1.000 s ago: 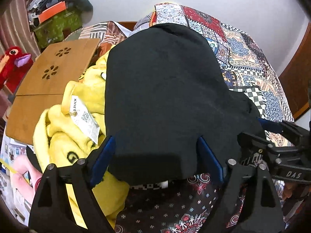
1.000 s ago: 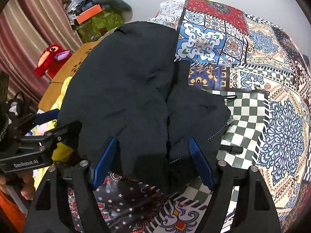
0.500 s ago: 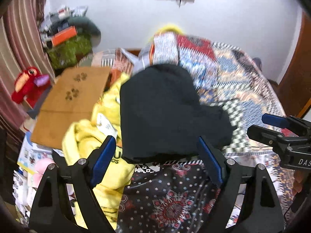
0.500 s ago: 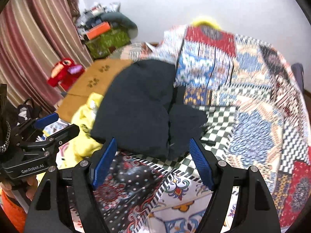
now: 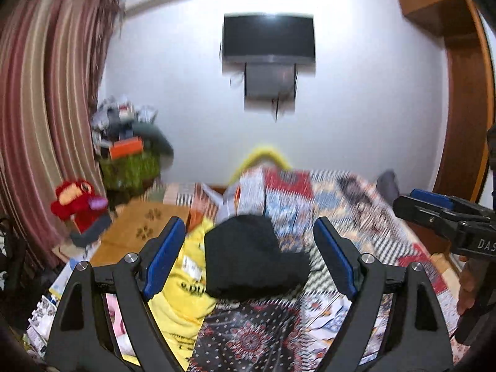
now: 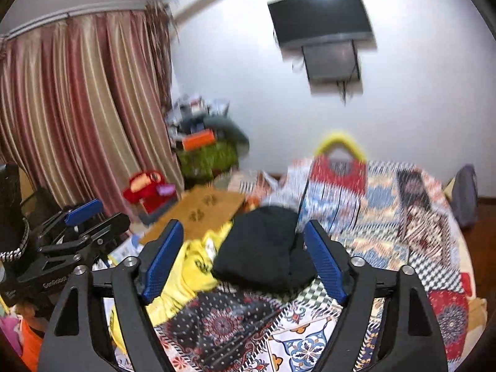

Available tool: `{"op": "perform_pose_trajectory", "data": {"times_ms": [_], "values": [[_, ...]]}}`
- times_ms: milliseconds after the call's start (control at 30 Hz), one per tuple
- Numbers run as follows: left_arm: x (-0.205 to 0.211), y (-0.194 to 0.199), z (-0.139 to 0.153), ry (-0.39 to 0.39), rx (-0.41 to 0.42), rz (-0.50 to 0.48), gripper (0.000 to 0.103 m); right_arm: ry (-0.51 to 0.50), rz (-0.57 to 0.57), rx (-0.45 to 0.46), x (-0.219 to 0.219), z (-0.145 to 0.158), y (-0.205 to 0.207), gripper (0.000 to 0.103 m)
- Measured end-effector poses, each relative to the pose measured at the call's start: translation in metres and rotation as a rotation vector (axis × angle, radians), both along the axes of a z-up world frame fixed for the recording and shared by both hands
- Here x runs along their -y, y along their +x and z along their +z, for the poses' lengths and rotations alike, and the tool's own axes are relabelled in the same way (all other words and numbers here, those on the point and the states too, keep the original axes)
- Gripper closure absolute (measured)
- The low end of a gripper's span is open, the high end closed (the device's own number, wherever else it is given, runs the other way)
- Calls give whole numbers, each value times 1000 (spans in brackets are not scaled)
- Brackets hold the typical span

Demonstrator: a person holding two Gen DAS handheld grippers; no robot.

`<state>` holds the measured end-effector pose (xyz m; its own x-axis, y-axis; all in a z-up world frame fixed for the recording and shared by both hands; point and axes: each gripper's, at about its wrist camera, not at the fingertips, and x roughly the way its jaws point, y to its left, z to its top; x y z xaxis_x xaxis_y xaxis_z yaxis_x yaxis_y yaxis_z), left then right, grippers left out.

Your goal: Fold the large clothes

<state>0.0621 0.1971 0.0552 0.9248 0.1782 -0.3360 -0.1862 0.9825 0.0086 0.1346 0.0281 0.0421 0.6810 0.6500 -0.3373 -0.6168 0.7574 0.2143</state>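
Note:
A folded black garment [image 5: 248, 263] [image 6: 260, 248] lies on the patterned quilt of the bed [image 5: 341, 204] [image 6: 372, 217], with one edge over a crumpled yellow garment [image 5: 183, 282] [image 6: 186, 266]. My left gripper [image 5: 248, 226] hovers high above and well back from the black garment, open and empty. It also shows at the left edge of the right wrist view [image 6: 83, 217]. My right gripper [image 6: 243, 226] hangs at a similar height, its jaws opening with nothing between them. It also shows at the right of the left wrist view [image 5: 434, 210].
A wooden lap table [image 5: 139, 232] and a red plush toy [image 5: 77, 201] sit left of the bed, with a cluttered pile [image 5: 130, 167] behind them. Striped curtains [image 5: 46, 124] hang on the left, a TV [image 5: 268, 37] on the far wall. A wooden door frame [image 5: 458, 108] stands at the right.
Both grippers have risen and drawn back from the black garment and tilted upward, so the wall and TV have come into view. The garment stays on the bed.

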Motion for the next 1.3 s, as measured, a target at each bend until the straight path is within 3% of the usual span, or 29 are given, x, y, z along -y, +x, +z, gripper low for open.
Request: {"op": "perform_pose_trajectory", "data": {"times_ms": [133,367,467,600,1300], "values": [[25,-51,14,67,128,63,17,45,-37,97,14,9,-39,21],[42,-99,15,53,205,76,17,49,-89,210,19,9,-82,21],[51,-112,10,63,226,76,15,57,-111,213,20,6,-88,13],[59,-119,3,81,226,97,7,53,-150,236,21,4,-91,0],[63,-114,-11,63,179,87,3,11,-184,204,27,-4,-96,0]]}}
